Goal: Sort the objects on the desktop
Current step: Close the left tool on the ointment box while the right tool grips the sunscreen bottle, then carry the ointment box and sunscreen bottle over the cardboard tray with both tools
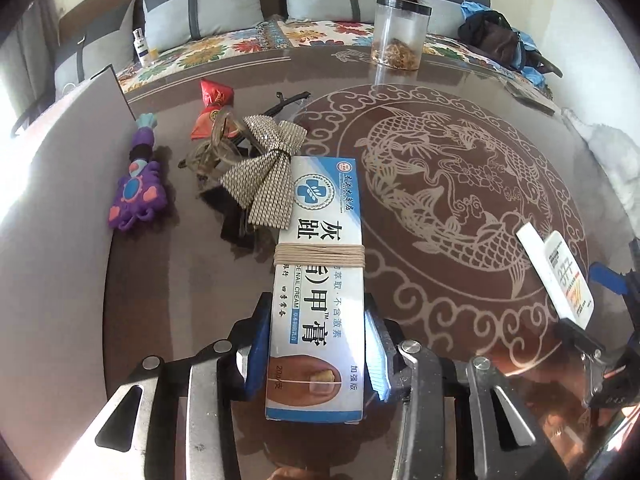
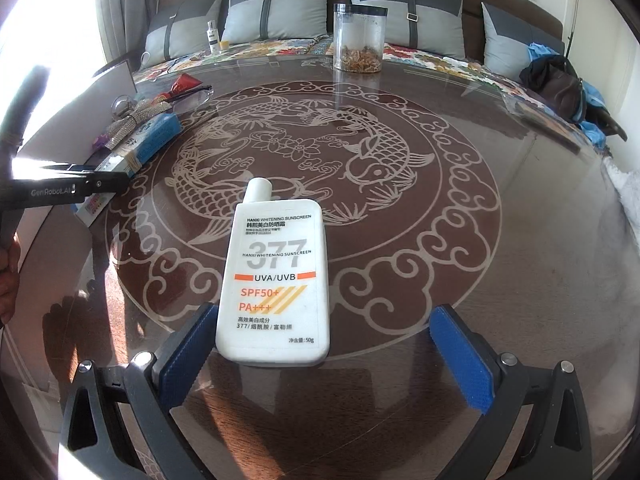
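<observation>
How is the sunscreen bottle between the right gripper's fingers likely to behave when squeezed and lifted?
The sunscreen bottle looks smooth and glossy, so it may slip. Lying flat with broad faces, it probably won't roll. The right gripper stands open; its pads would meet the narrow sides.

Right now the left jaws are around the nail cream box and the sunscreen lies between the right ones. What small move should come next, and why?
Probably lift the nail cream box slightly with the left gripper: its pads look pressed against both long sides, and the box's far end sits against the sequin bow. The right gripper stands wide open around the sunscreen bottle, gripping nothing yet, so it can wait.
</observation>
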A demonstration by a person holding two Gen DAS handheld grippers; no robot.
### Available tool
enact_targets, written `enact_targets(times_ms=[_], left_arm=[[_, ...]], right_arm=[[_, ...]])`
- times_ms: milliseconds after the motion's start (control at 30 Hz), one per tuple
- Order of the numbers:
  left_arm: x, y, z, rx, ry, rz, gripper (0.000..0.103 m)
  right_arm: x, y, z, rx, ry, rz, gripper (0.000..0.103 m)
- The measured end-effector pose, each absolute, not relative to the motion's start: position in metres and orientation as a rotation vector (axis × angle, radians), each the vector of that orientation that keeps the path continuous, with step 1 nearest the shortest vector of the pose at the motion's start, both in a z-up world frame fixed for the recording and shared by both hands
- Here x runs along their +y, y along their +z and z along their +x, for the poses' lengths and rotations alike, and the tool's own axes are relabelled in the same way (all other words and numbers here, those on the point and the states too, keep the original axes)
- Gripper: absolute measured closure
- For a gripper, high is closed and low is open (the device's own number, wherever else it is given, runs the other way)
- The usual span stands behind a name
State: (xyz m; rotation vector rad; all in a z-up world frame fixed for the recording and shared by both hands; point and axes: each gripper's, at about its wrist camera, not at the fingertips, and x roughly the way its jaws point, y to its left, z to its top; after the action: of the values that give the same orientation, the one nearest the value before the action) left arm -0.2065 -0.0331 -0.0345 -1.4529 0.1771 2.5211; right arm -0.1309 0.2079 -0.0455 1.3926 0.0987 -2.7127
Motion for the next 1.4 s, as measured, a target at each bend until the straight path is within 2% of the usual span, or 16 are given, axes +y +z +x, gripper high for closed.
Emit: enact_targets(times_ms=[133,200,233,300,367,433,500,533,600,633,667,700,800,1067,1233,1400], left_arm=[[-0.035,-0.033,-0.155,0.088,2.502,-1.449,0.062],[-0.031,-0.034,-0.138,0.123,2.530,-1.451,0.059],[-0.026,-0.035,-0.134,0.170,2.539,-1.448,0.054],[-0.018,-0.038,-0.132,0.242,2.565,-1.451,0.015],[-0.015,-0.040,-0.135,0.232,2.566,-1.444,0.013],[-0.018,-0.040,-0.138,0.158,2.568,-1.443,0.020],[-0.017,-0.036,-0.135,0.165,2.604,-1.395,0.058],[-0.016,-0.035,-0.134,0.170,2.603,-1.388,0.062],[-0.018,-0.034,-0.130,0.146,2.612,-1.396,0.063],[-0.021,-0.034,-0.128,0.127,2.613,-1.404,0.063],[-0.025,-0.032,-0.125,0.092,2.611,-1.411,0.063],[-0.031,-0.029,-0.121,0.045,2.613,-1.403,0.063],[-0.048,-0.010,-0.105,-0.024,2.645,-1.335,0.063],[-0.128,0.072,-0.069,-0.290,2.726,-1.126,0.063],[-0.226,0.104,-0.059,-0.378,2.871,-1.112,0.063],[-0.313,0.088,-0.063,-0.386,2.970,-1.301,0.063]], right_arm=[[0.208,-0.046,-0.131,0.099,-2.713,1.392,0.000],[0.208,-0.046,-0.131,0.099,-2.713,1.392,0.000],[0.208,-0.046,-0.131,0.099,-2.713,1.392,0.000],[0.208,-0.046,-0.131,0.099,-2.713,1.392,0.000],[0.208,-0.046,-0.131,0.099,-2.713,1.393,0.000],[0.207,-0.045,-0.131,0.098,-2.712,1.394,0.000],[0.207,-0.045,-0.136,0.097,-2.712,1.397,0.000],[0.205,-0.044,-0.141,0.106,-2.690,1.429,0.000],[0.202,-0.042,-0.154,0.143,-2.604,1.495,0.000],[0.200,-0.040,-0.157,0.155,-2.593,1.486,0.013],[0.196,-0.037,-0.156,0.169,-2.587,1.451,0.040],[0.193,-0.033,-0.156,0.194,-2.574,1.446,0.051],[0.193,-0.026,-0.152,0.146,-2.505,1.519,0.052],[0.169,0.053,-0.124,0.062,-2.520,1.358,0.052],[0.075,0.104,-0.120,0.049,-2.428,1.195,0.051],[-0.057,0.124,-0.114,0.064,-2.254,1.089,0.051]])
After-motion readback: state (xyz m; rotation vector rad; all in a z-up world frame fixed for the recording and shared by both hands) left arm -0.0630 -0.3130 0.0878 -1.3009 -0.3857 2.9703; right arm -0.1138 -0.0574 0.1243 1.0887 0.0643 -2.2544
